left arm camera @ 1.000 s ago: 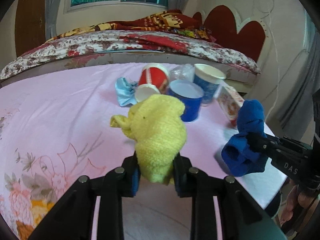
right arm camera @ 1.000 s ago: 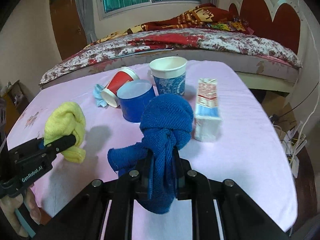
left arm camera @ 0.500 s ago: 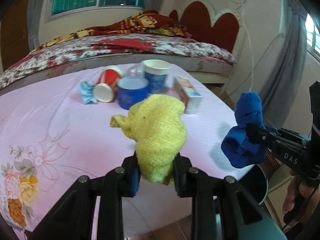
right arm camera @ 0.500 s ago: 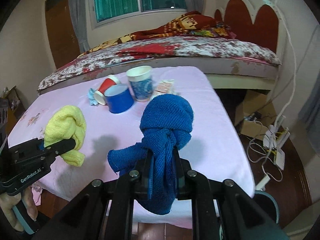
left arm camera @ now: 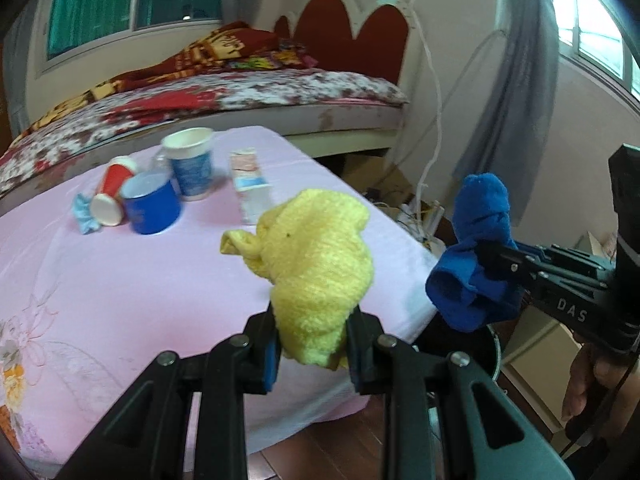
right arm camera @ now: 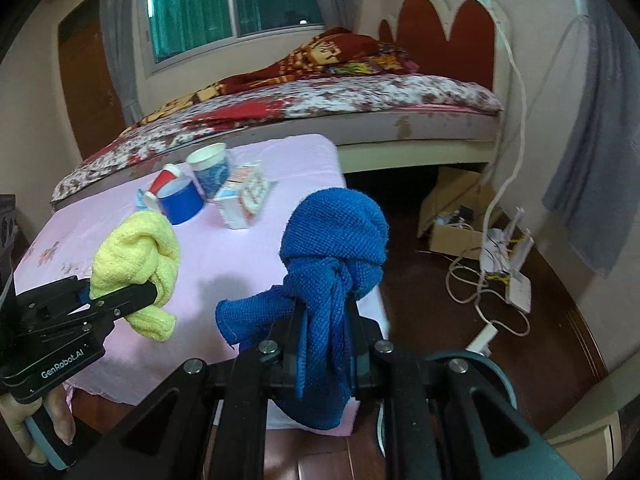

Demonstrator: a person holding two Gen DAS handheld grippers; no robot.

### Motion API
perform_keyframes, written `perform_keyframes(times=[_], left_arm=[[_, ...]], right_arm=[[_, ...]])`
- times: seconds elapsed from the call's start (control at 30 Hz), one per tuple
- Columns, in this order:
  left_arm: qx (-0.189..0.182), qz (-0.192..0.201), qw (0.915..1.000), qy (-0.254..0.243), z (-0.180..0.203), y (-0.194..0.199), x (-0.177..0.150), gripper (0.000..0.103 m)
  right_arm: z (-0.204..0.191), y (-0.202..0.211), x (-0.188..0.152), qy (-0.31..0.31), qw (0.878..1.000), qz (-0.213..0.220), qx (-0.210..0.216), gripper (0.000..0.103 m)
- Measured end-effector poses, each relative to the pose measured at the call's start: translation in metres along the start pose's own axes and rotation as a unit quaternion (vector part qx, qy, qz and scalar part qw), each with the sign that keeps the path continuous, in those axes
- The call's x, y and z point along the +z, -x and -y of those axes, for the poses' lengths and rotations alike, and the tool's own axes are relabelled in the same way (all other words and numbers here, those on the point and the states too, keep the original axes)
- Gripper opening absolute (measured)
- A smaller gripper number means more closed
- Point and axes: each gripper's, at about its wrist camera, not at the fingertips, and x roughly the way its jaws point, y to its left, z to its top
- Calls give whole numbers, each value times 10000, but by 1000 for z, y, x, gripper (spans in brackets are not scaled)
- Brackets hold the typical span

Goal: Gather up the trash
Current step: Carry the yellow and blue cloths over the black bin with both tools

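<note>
Both wrist views bedward, sharing pink table point(left arm camera: 120, 280).

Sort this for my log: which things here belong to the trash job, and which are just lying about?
Job: yellow rag in left claw; blue rag in right claw; cups; carton; bin.
Lying about: bed; cables; cardboard box.
</note>
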Motion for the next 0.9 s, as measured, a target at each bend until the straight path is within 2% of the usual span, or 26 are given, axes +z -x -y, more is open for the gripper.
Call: perform_keyframes(times=[0.57, 0.9], left_arm=[[-534, -245, 9966, -584, 90, -23, -4, 27], [-830, -519, 9918, -826, 127, -47, -16, 28]], right_arm=[[83, 34, -36, -526, 9976, -53, -437, 16], [127, 38, -68, -768, 9942, -328, -674, 16]])
